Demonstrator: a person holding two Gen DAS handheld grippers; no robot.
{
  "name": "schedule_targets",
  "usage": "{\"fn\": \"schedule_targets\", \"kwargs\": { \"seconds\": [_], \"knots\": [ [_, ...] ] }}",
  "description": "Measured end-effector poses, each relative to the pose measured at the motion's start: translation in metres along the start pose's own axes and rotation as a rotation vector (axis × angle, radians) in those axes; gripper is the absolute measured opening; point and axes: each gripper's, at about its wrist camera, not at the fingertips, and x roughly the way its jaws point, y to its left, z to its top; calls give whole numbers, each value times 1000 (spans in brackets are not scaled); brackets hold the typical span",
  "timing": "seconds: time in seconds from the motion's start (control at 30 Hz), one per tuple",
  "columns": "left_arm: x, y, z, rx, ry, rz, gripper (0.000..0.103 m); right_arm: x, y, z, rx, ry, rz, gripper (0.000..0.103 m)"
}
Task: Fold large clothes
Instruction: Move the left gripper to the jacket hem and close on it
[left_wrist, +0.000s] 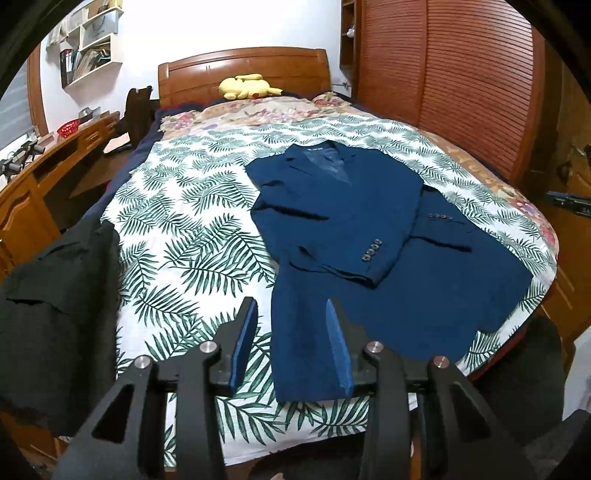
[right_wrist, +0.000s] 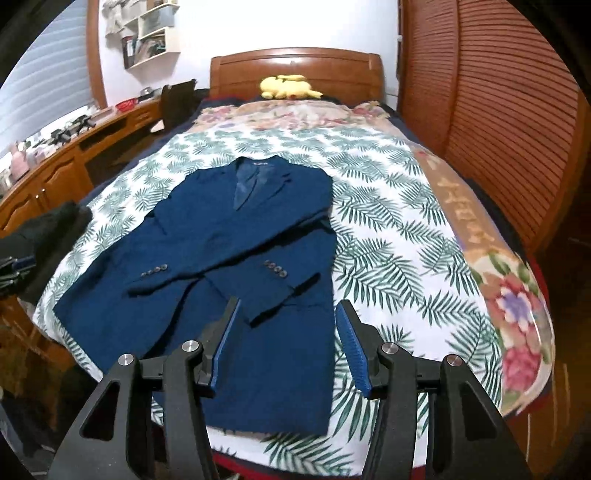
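A navy blue suit jacket (left_wrist: 351, 221) (right_wrist: 240, 229) lies face up on the leaf-print bedspread (left_wrist: 184, 221) (right_wrist: 388, 240), collar toward the headboard. Both sleeves are folded in across its front, their buttoned cuffs showing. My left gripper (left_wrist: 291, 302) hovers above the jacket's near left hem corner, fingers apart with nothing clamped between them. My right gripper (right_wrist: 290, 302) hangs over the jacket's near right hem, also open and empty. Neither gripper touches the cloth.
A black garment (left_wrist: 55, 314) (right_wrist: 48, 229) is heaped at the bed's left edge. A yellow plush toy (left_wrist: 245, 86) (right_wrist: 290, 86) rests by the wooden headboard. A wooden desk (left_wrist: 37, 177) runs along the left, a slatted wardrobe (left_wrist: 461, 92) along the right.
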Motion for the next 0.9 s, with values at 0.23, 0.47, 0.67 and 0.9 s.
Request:
{"fn": "schedule_targets", "kwargs": {
  "seconds": [0.23, 0.47, 0.67, 0.9],
  "knots": [
    [21, 3, -21, -47, 49, -13, 37, 1, 5, -14, -25, 17, -17, 57],
    [61, -5, -39, -101, 147, 63, 38, 52, -12, -38, -69, 79, 46, 58],
    [84, -17, -40, -138, 193, 126, 38, 109, -32, -60, -78, 135, 117, 58],
    [103, -13, -35, -173, 253, 197, 38, 150, -44, -73, -117, 203, 163, 58]
  ]
}}
